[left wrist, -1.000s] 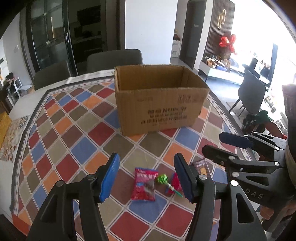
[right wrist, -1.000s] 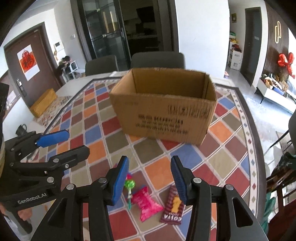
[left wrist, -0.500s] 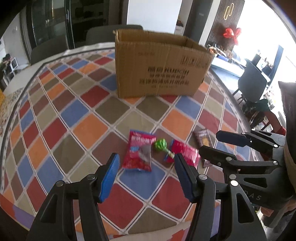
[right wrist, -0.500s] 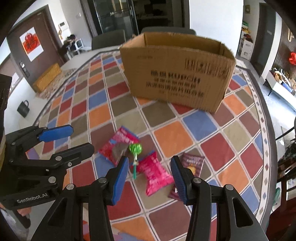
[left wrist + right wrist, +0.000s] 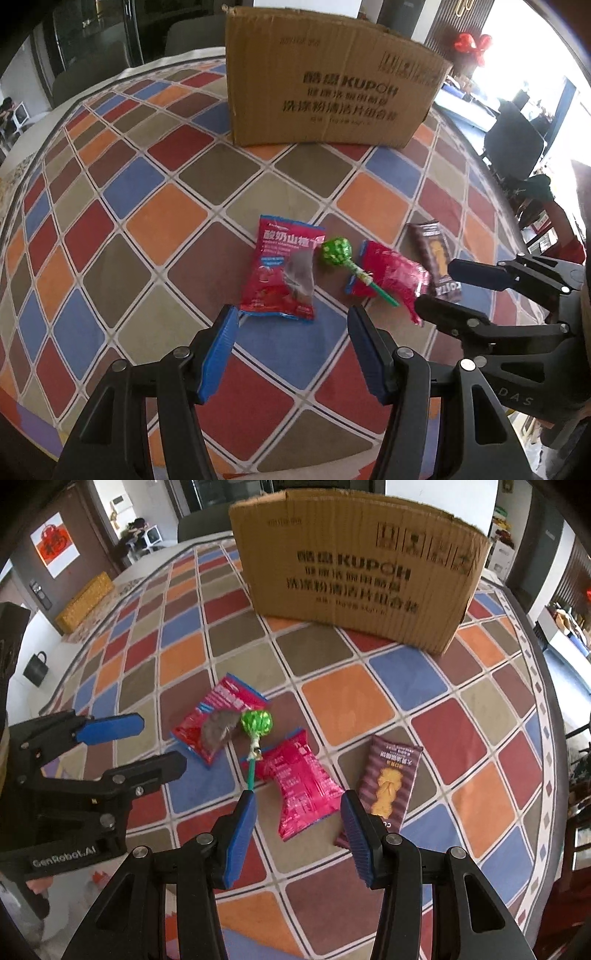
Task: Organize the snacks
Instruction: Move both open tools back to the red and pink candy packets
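Note:
Several snacks lie on the checked tablecloth in front of a cardboard box [image 5: 325,77] [image 5: 354,561]. A red packet [image 5: 282,271] [image 5: 214,723] is leftmost, then a green lollipop [image 5: 336,252] [image 5: 256,722], a pink packet [image 5: 391,277] [image 5: 301,782] and a brown biscuit packet [image 5: 436,258] [image 5: 391,779]. My left gripper [image 5: 291,332] hovers open just short of the red packet. My right gripper [image 5: 295,812] hangs open over the pink packet's near end, with nothing pressed between its blue pads. Each gripper shows in the other's view: right gripper [image 5: 443,291], left gripper [image 5: 159,742].
The round table's near edge [image 5: 258,469] lies close below my grippers. Dark chairs [image 5: 513,144] stand beyond the table at the right and behind the box. A yellow bench [image 5: 85,602] and a dark bag [image 5: 37,666] sit on the floor at the left.
Both grippers have come down toward the table and tipped further down; the snacks now look larger and nearer to the fingertips. Jaw openings look unchanged.

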A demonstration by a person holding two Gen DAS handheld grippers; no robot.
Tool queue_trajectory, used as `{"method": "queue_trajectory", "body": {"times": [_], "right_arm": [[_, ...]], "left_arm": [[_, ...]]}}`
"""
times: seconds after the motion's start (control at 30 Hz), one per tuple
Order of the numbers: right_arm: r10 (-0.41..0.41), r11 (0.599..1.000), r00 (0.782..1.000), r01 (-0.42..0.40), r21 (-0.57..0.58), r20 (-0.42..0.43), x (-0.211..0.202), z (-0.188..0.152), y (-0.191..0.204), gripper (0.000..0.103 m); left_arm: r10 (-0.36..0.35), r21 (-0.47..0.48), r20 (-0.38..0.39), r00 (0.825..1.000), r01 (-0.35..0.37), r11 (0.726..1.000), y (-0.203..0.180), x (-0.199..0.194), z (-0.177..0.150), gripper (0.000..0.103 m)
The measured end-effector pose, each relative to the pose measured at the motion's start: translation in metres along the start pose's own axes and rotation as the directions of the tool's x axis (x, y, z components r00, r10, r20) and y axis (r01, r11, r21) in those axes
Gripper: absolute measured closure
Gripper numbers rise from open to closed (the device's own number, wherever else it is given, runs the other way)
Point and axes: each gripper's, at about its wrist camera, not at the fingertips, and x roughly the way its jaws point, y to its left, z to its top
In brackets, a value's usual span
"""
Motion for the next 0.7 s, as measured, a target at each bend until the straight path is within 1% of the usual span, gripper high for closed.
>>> {"method": "queue_trajectory", "body": {"times": [0.27, 0.7], "right_arm": [[-0.024, 0.999, 0.999, 0.022, -0.044, -0.043, 0.015, 0.004, 0.001, 0.055], [-0.019, 0.996, 0.996, 0.012, -0.084, -0.083, 0.032, 0.016, 0.002, 0.055]], "left_arm": [[-0.004, 0.028, -0.062, 0.998, 0.006, 1.0, 0.002, 0.026, 0.006, 0.043], [0.03, 0.061, -0.1, 0.995, -0.024, 0.998, 0.002, 0.057, 0.024, 0.042]]}}
